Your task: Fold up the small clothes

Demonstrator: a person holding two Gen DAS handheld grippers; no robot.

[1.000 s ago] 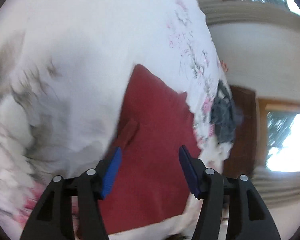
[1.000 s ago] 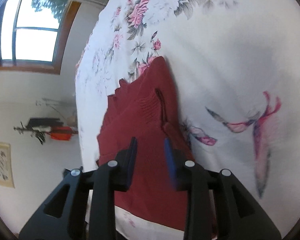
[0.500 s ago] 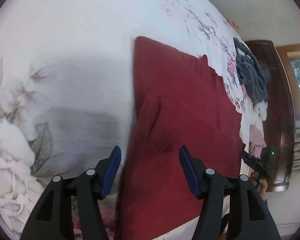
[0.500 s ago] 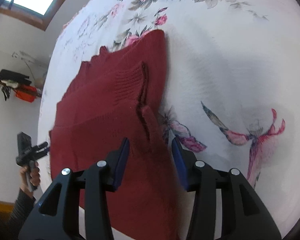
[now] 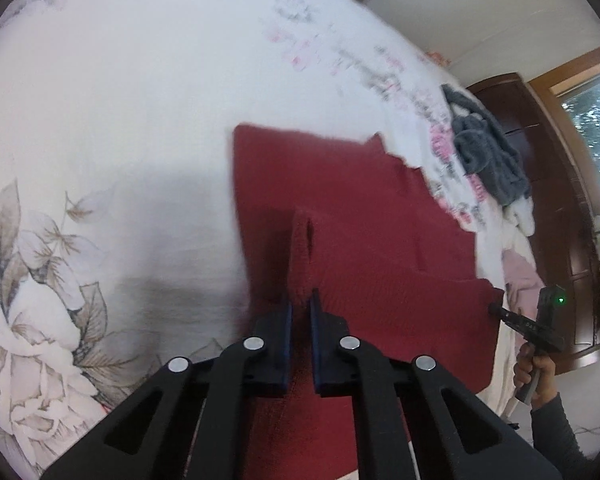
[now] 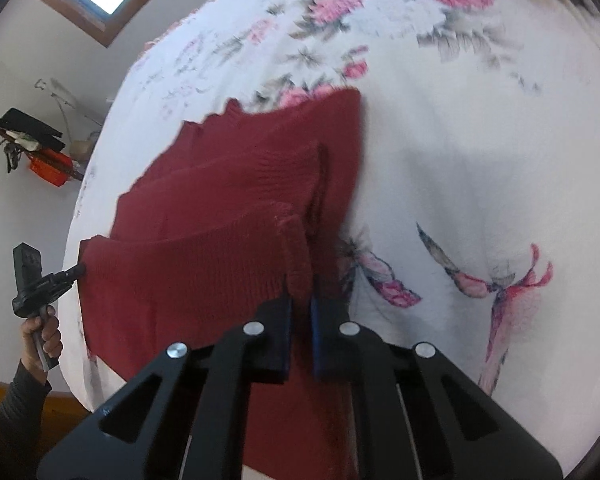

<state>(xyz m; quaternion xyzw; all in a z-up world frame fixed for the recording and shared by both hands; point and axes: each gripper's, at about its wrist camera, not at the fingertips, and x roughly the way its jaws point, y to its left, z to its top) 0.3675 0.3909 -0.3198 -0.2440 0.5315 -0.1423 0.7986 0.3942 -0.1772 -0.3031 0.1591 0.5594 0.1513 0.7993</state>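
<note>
A: Left wrist view. We see the left gripper [image 5: 300, 304] with its jaws drawn narrow, pinching a raised edge of the red knitted garment [image 5: 364, 240]. The garment lies on the floral bedsheet [image 5: 100, 100], partly folded, its near edge lifted off the sheet. At far right the right gripper [image 5: 496, 310] meets the garment's other near corner, worked by the person's hand [image 5: 534, 372]. A grey cloth [image 5: 488, 156] lies well apart, near the far side of the bed.

B: Right wrist view. Here we see the right gripper [image 6: 300, 300] likewise narrow, clamped on a ribbed edge of the red knitted garment [image 6: 204, 248]. The left gripper [image 6: 78, 270] touches the opposite corner at far left, held by the other hand [image 6: 44, 332]. We cannot tell how much fabric either distant tip has caught.

A: What does the step call for, in our judgement?

B: A fold of the near edge toward the far edge. We should raise both corners level, keep the span between them taut but not stretched, carry them across together, and lay edge on edge before letting go. Uneven height would skew the crease; the loose knit may sag in the middle.
</note>
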